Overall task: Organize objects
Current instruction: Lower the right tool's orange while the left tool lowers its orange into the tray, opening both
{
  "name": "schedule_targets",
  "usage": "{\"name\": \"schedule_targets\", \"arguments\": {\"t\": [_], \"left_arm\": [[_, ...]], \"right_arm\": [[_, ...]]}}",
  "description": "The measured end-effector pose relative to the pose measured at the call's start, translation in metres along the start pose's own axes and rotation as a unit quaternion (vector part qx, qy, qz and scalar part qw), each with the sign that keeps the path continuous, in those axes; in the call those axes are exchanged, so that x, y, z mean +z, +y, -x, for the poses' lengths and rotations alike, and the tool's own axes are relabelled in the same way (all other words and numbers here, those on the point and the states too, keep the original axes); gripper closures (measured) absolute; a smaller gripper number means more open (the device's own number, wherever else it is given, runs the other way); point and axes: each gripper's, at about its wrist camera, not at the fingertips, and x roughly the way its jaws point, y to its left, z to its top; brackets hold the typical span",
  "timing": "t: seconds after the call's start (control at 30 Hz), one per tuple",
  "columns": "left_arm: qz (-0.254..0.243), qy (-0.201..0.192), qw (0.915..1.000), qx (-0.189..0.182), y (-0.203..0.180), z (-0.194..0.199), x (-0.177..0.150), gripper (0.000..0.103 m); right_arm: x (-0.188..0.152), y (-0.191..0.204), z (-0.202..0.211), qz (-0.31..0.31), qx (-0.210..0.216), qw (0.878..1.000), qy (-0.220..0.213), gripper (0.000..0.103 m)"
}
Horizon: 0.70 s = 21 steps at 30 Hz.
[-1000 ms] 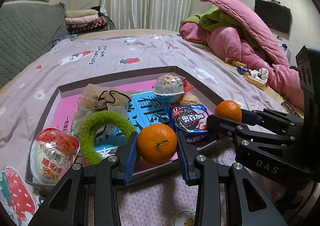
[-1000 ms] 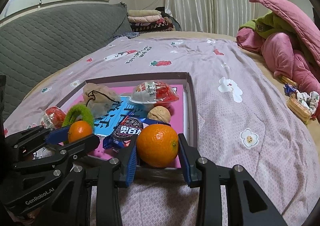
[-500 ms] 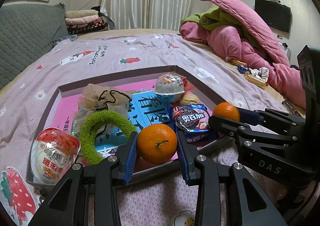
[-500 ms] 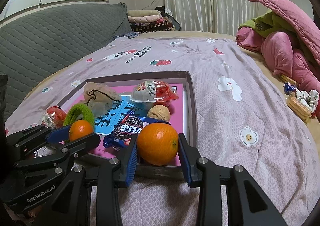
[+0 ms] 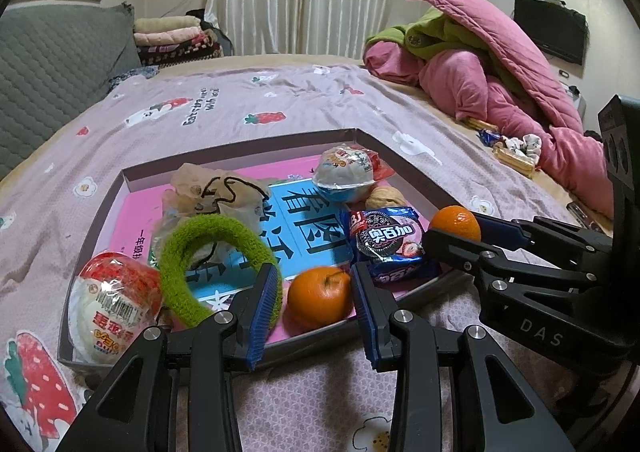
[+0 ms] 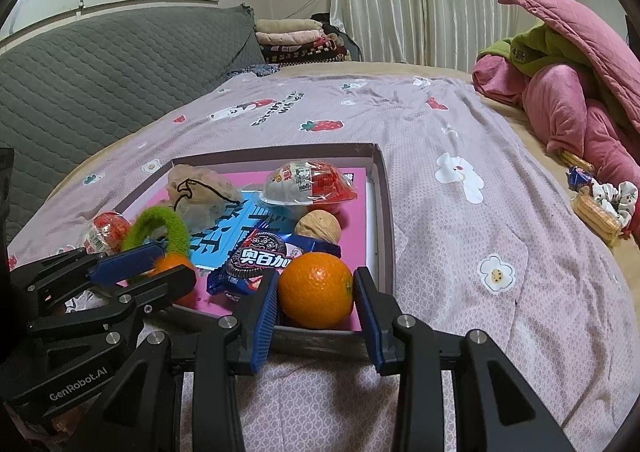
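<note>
A shallow box (image 5: 404, 165) with a pink floor lies on the bed and holds snacks. In the left wrist view my left gripper (image 5: 316, 298) is open, and a small orange (image 5: 319, 296) rests on the box floor between its fingers with gaps on both sides. My right gripper (image 6: 316, 292) is shut on a second orange (image 6: 316, 290) and holds it over the box's near right corner. That second orange also shows in the left wrist view (image 5: 456, 221). The left gripper also shows in the right wrist view (image 6: 156, 264).
The box also holds a green hair ring (image 5: 200, 264), an Oreo pack (image 5: 386, 242), a walnut (image 5: 386, 195), two wrapped egg toys (image 5: 112, 308) (image 5: 346, 171) and a crumpled bag (image 5: 212, 191). A pink quilt (image 5: 500, 63) and loose snacks (image 5: 512, 155) lie to the right.
My left gripper has opened and its orange has dropped onto the box floor. My right gripper has lowered slightly toward the box with its orange.
</note>
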Motion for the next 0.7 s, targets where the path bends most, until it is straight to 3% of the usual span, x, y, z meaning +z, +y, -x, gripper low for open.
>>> {"name": "schedule_targets", "arguments": {"t": [0.23,0.37,0.7], "left_arm": [[0.002,0.002,1.0,0.002,0.001,0.001,0.002,0.063],[0.007,0.004,1.0,-0.003,0.003,0.002,0.004,0.052],[0.009,-0.001,1.0,0.0,0.005,0.012,0.006,0.046]], "right_arm": [[0.001,0.001,0.003,0.003,-0.003,1.0,-0.001,0.064],[0.001,0.0,0.003,0.002,-0.004,1.0,-0.001,0.063],[0.0,-0.003,0.01,-0.007,-0.005,1.0,-0.011,0.058]]}}
